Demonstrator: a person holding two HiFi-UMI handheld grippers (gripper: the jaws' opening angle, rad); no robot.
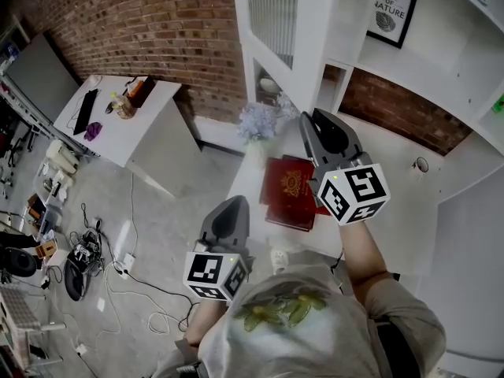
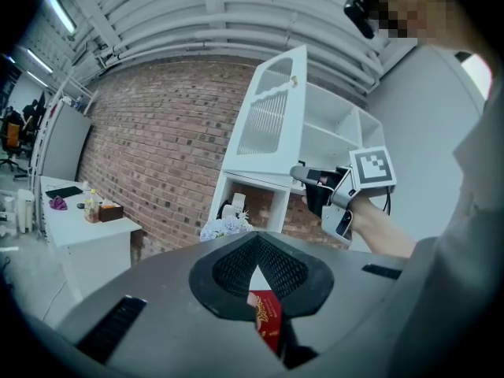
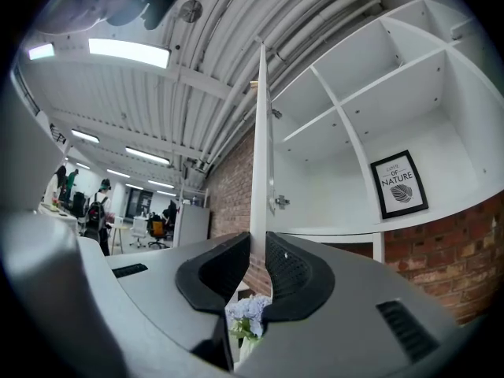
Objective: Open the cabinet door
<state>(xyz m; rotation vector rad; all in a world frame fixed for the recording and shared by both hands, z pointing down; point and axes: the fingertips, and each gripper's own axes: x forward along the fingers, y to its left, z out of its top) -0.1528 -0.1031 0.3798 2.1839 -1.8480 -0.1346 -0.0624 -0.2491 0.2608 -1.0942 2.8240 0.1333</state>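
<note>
Cabinet door (image 3: 260, 132) edge gripped between right gripper (image 3: 257, 249) pads, door open

A red book (image 1: 288, 189) lies near the desk's (image 1: 405, 203) left edge. A flower bouquet (image 1: 257, 121) stands at its far left corner.

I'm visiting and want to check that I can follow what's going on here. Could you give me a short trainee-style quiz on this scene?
1. True or false: the right gripper is clamped on the edge of the open cabinet door.
2. What lies on the counter below the cabinet?
A. red books
B. a laptop
C. a kettle
3. Fill in: the gripper holding nothing is the ____ one.

Key: 1 true; 2 A; 3 left. The left gripper has its jaws together and holds nothing.
</note>
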